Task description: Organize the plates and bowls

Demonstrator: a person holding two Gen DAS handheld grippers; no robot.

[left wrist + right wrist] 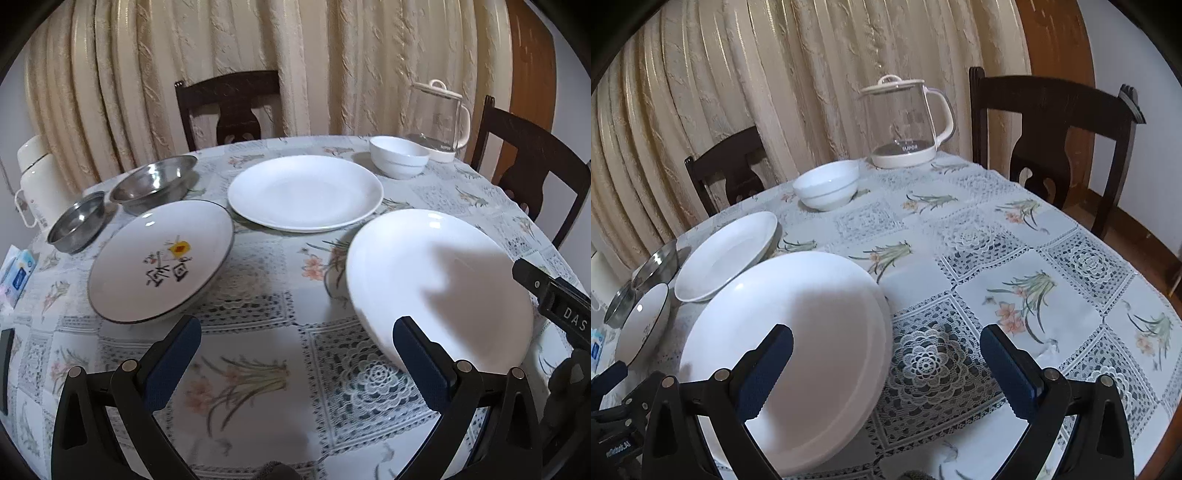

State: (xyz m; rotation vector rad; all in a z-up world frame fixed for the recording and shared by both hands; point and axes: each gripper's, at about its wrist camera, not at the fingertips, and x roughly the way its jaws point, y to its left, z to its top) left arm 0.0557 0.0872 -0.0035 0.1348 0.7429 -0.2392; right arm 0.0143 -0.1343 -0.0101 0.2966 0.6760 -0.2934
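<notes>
Right now I see both hand-held grippers spread wide, pinching nothing: the left hand-held gripper point(297, 338) low in its frame, the right hand-held gripper point(886, 345) likewise. Nearest white plate point(798, 354) lies lower left on the tabletop point(1015, 236); white bowl point(826, 185) upper centre.

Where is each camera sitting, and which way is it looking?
Left wrist: sits on the left claw, low above the table's near edge, facing across to the far chair; only its open fingers show, and the other claw's body at right.
Right wrist: sits on the right claw, further right, facing the glass kettle; its open fingers show.
Both see the near white plate, white bowl and kettle.
</notes>
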